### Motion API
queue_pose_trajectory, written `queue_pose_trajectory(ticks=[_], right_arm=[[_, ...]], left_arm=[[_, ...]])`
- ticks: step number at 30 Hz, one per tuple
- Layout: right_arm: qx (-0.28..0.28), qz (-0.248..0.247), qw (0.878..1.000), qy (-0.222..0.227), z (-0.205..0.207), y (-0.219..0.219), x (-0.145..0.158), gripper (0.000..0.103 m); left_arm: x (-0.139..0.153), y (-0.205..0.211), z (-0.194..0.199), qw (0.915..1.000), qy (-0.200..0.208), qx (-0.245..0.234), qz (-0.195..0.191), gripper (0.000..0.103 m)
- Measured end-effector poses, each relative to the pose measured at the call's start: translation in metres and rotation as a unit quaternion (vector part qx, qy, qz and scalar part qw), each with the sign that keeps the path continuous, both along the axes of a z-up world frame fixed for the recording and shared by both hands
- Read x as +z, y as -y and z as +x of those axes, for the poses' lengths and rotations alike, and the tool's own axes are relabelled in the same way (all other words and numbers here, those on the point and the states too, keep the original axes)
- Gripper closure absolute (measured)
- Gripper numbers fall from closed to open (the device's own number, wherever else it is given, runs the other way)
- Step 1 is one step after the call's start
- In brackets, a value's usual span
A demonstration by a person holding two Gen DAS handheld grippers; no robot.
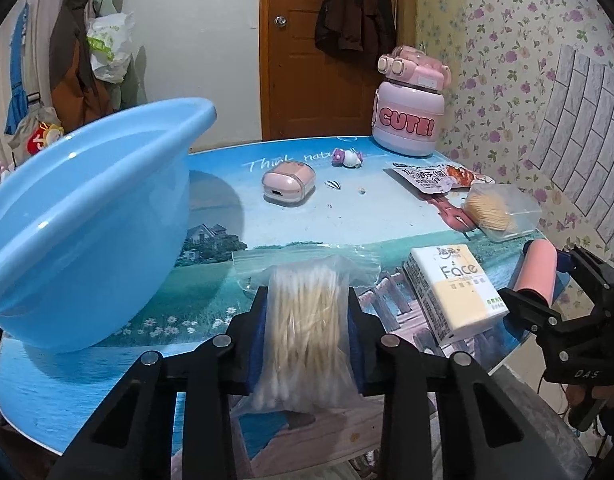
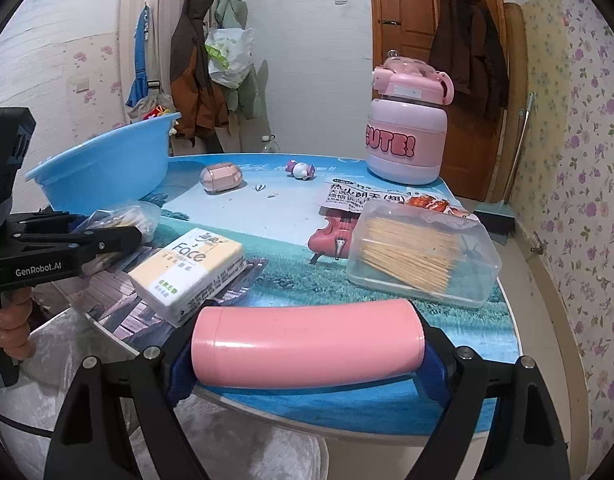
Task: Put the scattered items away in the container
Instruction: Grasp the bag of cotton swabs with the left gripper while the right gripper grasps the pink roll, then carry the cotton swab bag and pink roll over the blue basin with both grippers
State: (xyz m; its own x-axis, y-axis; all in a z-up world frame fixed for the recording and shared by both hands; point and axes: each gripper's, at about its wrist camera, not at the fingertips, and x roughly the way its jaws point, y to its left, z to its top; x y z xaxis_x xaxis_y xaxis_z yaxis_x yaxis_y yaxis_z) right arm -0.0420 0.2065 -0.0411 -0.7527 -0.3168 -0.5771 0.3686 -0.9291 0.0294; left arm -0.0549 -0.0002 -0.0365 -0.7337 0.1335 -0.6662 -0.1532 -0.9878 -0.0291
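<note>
Level, left hand-held gripper [image 1: 307,320] pinches cotton-swab bag [image 1: 307,320]; right hand-held gripper [image 2: 307,344] clamps pink tube [image 2: 307,344].

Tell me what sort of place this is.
Probably a lived-in room in a home: coats hang on wall hooks, a wooden door stands behind, floral wallpaper covers one wall, and a table holds everyday clutter.

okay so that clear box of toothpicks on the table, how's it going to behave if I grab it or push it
The clear toothpick box looks like thin, smooth plastic, so probably light, slippery, and prone to flexing if squeezed. The toothpicks lie heaped to one side, so they would likely slide when tilted. Its flat base suggests it would skid, not roll.
</note>
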Motion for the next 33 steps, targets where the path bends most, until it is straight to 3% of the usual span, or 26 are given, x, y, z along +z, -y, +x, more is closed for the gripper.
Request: queue_pose_trajectory(ticks=[9, 20, 23, 33], right_arm=[[-0.033, 0.005, 0.999, -0.005, 0.010, 0.004, 0.011, 0.014], [-0.090, 0.010, 0.996, -0.013, 0.022, 0.008, 0.047, 0.014], [-0.103, -0.011, 0.995, -0.008, 0.025, 0.006, 0.058, 0.014], [-0.083, -0.020, 0.996, -0.033, 0.046, 0.031, 0.098, 0.014]], left_arm=[[0.019, 0.006, 0.015, 0.9996, -0.027, 0.005, 0.006, 0.072], [0.053, 0.014, 0.040, 0.9979, -0.061, 0.013, 0.015, 0.072], [0.064, 0.019, 0.049, 0.9967, -0.074, 0.019, 0.026, 0.072], [0.101, 0.035, 0.071, 0.9913, -0.124, 0.033, 0.030, 0.072]])
